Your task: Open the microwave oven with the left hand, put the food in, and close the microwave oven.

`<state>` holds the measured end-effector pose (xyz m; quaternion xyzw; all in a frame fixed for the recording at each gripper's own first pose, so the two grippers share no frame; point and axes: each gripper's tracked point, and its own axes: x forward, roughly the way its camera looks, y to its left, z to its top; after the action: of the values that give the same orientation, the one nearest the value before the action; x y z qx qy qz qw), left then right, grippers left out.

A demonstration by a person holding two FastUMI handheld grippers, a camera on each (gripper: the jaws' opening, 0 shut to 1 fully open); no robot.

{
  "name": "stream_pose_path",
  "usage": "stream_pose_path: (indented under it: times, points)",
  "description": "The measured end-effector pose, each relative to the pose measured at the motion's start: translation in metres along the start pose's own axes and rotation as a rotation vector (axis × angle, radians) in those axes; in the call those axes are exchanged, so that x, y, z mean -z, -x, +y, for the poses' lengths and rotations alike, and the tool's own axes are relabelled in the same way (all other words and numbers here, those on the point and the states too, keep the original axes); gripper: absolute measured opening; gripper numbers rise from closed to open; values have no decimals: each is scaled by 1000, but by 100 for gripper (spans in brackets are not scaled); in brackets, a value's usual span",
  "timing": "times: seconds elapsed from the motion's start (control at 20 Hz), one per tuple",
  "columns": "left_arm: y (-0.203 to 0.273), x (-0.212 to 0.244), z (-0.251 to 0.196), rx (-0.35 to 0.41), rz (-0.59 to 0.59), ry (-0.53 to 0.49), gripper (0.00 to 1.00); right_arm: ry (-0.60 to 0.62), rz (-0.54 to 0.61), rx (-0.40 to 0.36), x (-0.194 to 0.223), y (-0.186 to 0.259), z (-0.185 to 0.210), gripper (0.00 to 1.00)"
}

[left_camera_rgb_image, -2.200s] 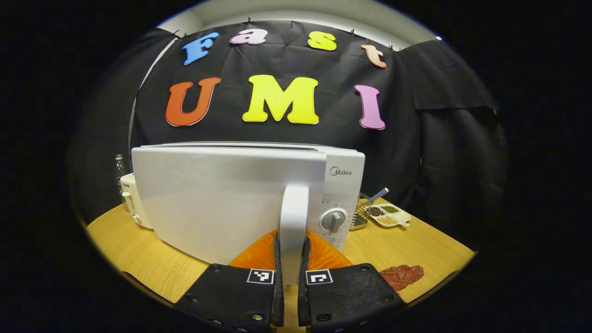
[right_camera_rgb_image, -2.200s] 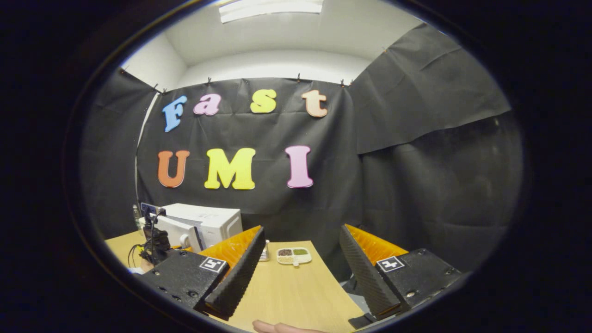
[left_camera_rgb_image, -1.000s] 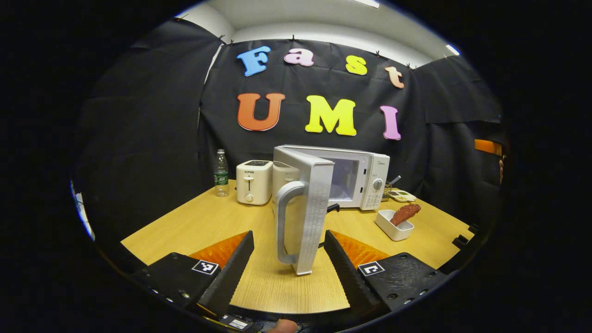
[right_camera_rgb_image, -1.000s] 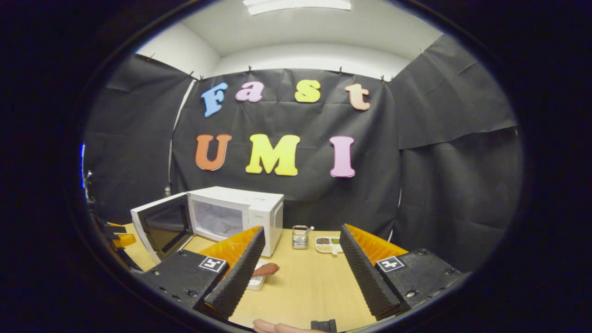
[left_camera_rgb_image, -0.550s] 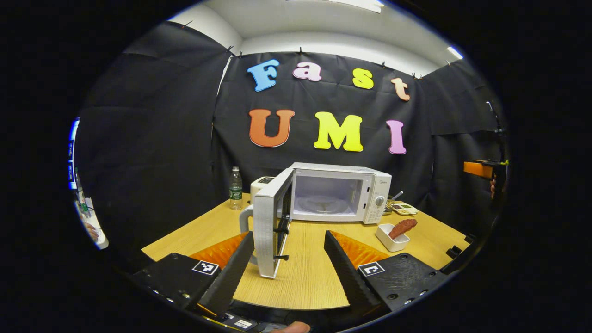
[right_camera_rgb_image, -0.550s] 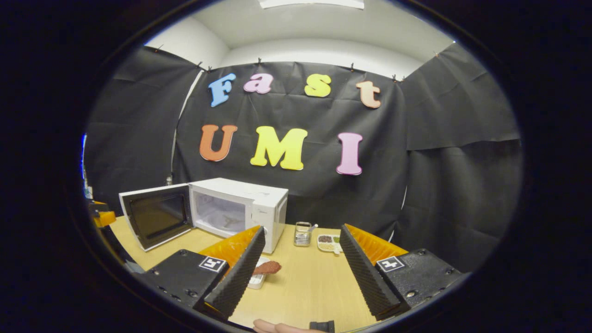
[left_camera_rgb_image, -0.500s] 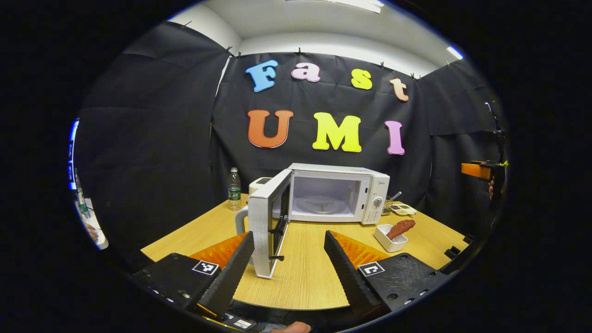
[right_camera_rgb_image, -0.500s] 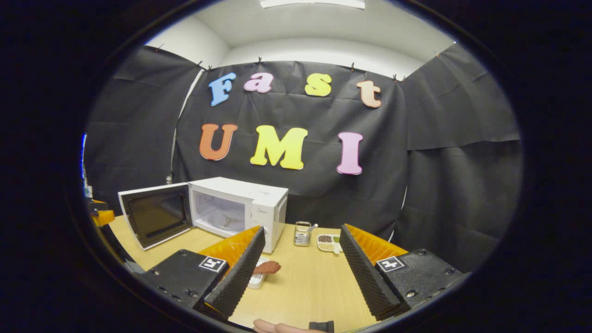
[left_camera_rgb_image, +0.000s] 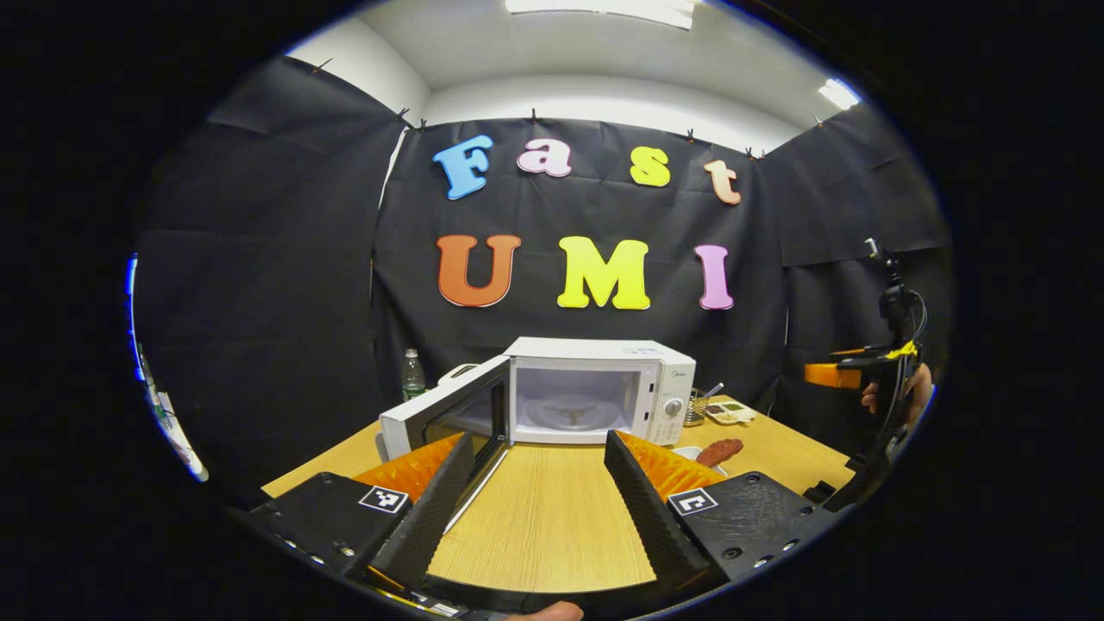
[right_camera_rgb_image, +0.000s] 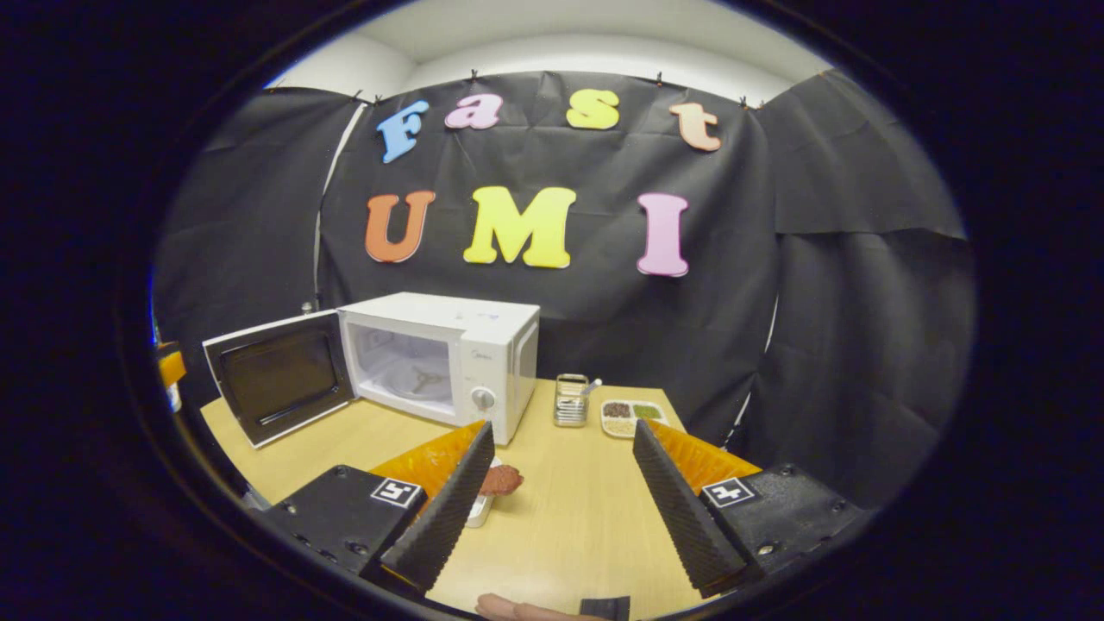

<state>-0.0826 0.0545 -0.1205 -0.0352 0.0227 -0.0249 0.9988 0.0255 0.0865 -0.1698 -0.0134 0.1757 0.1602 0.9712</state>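
Microwave oven [left_camera_rgb_image: 595, 392] opened, food not yet loaded. The left gripper [left_camera_rgb_image: 535, 500] is held released and empty, jaws spread wide, in front of the oven's mouth. The right gripper [right_camera_rgb_image: 556, 496] is likewise spread and empty, in front of and to the right of the oven. The door [right_camera_rgb_image: 280, 375] is swung fully out to the oven's left, and the cavity with its glass turntable [left_camera_rgb_image: 571, 411] is exposed. The food [right_camera_rgb_image: 500, 479], a reddish-brown piece in a small white dish [right_camera_rgb_image: 477, 511], lies on the table [right_camera_rgb_image: 586, 526] near the oven's control-panel corner, just beside the right gripper's finger. The opening step is judged complete; next, the dish must be grasped and carried into the cavity. A grey maker's name is seen above the dial [left_camera_rgb_image: 673, 407], probably "Midea", though too small for certainty.
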Motion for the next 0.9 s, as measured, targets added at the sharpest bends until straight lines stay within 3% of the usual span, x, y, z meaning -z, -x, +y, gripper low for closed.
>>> stream_pose_path:
  times: [0.05,0.15,0.2,0.3,0.35,0.4,0.45,0.5,0.55,0.6,0.65,0.7,0.9]
  points:
    - [1,-6,-7,5,-10,-4,94,-8,37,-24,8,-10,3,96]
    - [2,-11,-21,23,-15,-25,93,-34,125,-81,28,-31,7,100]
    - [5,-13,-22,13,-20,-36,93,-52,162,-114,36,-42,11,94]
    - [10,-22,-24,6,-40,-38,95,-102,276,-202,61,-65,22,100]
    - [11,-21,-29,12,-41,-41,95,-142,328,-248,70,-73,28,90]
    - [13,-20,-30,10,-41,-47,96,-193,376,-289,76,-80,33,96]
    - [14,-19,-27,2,-39,-57,95,-247,420,-330,82,-88,37,91]
    - [16,-18,-25,-6,-35,-67,96,-304,462,-367,90,-93,41,77]
    - [17,-18,-24,-13,-31,-78,96,-361,505,-393,97,-99,43,72]
    - [17,-16,-23,-19,-29,-89,96,-423,547,-415,101,-107,44,70]
    - [17,-17,-22,-22,-27,-97,96,-478,574,-445,105,-115,45,80]
    - [16,-17,-22,-22,-24,-101,96,-518,602,-476,108,-121,46,67]
    - [16,-14,-21,-18,-5,-93,96,-637,691,-533,123,-149,51,60]
